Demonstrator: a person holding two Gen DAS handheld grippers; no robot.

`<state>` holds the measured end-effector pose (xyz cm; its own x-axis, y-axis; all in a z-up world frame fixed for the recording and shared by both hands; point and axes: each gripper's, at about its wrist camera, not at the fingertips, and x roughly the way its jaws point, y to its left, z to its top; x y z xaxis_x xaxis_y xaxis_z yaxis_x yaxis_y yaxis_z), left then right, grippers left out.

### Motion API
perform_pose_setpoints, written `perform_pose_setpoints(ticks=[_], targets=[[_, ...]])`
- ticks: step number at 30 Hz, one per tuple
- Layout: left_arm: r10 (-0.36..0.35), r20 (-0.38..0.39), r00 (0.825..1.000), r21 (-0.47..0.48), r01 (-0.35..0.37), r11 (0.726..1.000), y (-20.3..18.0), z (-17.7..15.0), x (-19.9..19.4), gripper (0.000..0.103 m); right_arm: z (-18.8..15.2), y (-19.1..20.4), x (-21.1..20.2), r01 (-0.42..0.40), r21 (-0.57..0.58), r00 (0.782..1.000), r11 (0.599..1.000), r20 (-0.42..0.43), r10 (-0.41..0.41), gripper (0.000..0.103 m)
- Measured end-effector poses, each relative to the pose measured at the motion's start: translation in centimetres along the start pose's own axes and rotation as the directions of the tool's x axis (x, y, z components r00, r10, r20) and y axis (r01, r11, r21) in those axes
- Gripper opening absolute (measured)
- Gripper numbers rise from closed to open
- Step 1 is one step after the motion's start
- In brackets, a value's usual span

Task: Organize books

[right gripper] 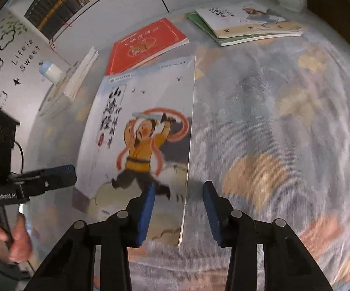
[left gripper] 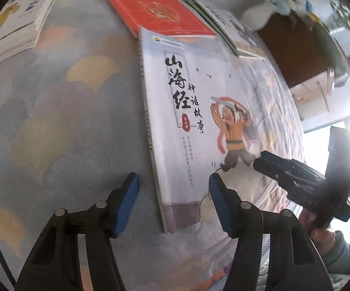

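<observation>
The white storybook (left gripper: 199, 121) lies flat on the patterned table (left gripper: 65, 121), its top edge overlapping the red book (left gripper: 155, 9). Both grippers straddle its near corners, the left gripper (left gripper: 173, 201) and the right gripper (right gripper: 178, 212) each parted, clamping nothing. Best to close on both edges evenly, then lift level. The cover reads 山海经 神话故事; the wall says "Life is Sweet".

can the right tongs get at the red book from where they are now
Probably yes, with a longer reach. The right tongs stand open over the near edge of the illustrated book, which overlaps a corner of the red book. The rest of the red cover lies bare.
</observation>
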<state>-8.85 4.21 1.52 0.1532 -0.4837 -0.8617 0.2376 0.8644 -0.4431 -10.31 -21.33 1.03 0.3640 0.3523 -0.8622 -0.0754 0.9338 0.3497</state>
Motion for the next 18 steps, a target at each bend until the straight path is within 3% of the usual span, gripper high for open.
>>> perform_pose_setpoints(ticks=[6,9,10,12,15,16,18], targets=[[-0.162,-0.015,0.987,-0.016,0.162,0.987,0.5,0.6,-0.9,0.055,-1.8,1.8,-0.4,-0.016,0.039,1.0,0.999,0.022,0.015,0.041],[-0.294,0.032,0.955,0.011,0.293,0.956,-0.3,1.2,-3.5,0.055,-1.7,2.0,-0.2,-0.028,0.078,0.999,0.997,0.037,0.025,0.041],[-0.308,0.037,0.951,0.027,0.307,0.951,-0.6,1.4,-3.9,0.055,-1.8,1.6,-0.3,-0.052,0.107,0.998,0.993,0.041,0.048,0.042],[-0.266,0.015,0.964,0.05,0.265,0.963,-0.9,1.7,-3.3,0.055,-2.1,1.1,-0.4,-0.09,0.148,0.995,0.985,0.052,0.083,0.042],[-0.165,-0.036,0.986,0.075,0.167,0.983,-0.5,1.3,-1.1,0.042,-2.2,0.3,-0.6,-0.127,0.209,0.991,0.97,0.071,0.114,0.042],[-0.158,-0.056,0.986,0.063,0.162,0.985,-0.2,1.1,-0.4,0.032,-2.3,0.1,-0.6,-0.135,0.224,0.99,0.965,0.077,0.12,0.042],[-0.173,-0.078,0.982,0.029,0.175,0.984,0.4,0.6,0.7,0.032,-2.5,0.0,-0.7,-0.138,0.229,0.989,0.964,0.084,0.122,0.042]])
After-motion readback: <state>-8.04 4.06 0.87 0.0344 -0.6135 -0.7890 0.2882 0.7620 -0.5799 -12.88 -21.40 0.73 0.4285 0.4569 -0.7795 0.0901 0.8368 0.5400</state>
